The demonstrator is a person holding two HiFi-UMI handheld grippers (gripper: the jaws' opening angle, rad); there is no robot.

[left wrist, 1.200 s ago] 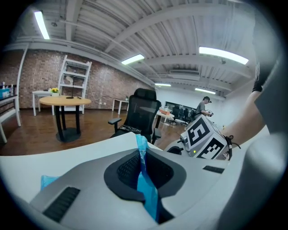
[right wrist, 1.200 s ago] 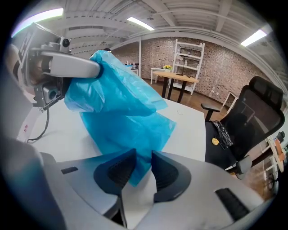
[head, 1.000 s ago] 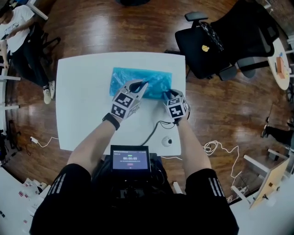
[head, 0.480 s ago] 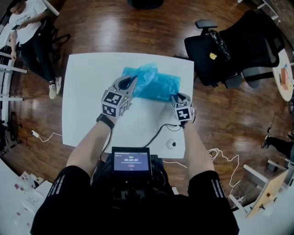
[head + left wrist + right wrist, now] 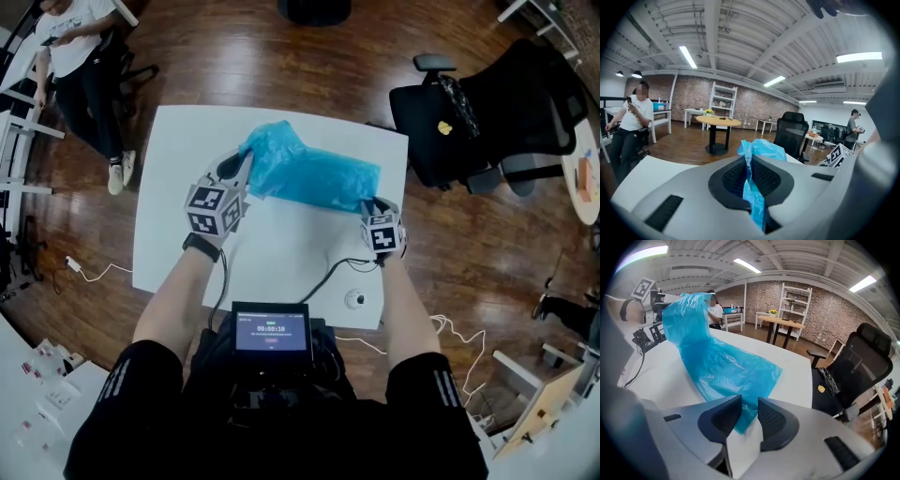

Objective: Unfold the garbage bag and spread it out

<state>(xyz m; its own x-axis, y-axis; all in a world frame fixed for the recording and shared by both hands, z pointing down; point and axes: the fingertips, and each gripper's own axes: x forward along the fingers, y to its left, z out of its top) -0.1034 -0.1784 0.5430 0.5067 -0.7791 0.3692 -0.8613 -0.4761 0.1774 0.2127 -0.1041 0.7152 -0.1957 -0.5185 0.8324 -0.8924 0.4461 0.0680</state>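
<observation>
Garbage bag (image 5: 314, 173) is held raised above the table (image 5: 281, 253), one end clenched in left tongs (image 5: 242, 164). Right tongs (image 5: 372, 203) are released over the bag's corner near the table's right edge. That corner should be pinned and the fold drawn out slowly.

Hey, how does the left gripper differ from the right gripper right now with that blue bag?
The left gripper has its fingers shut on a fold of the blue garbage bag; the right gripper has its fingers apart, with the bag's corner lying between them unpinched. The left gripper holds its end raised off the white table; the right gripper sits low by the tabletop. Both are at the bag's edges.
</observation>
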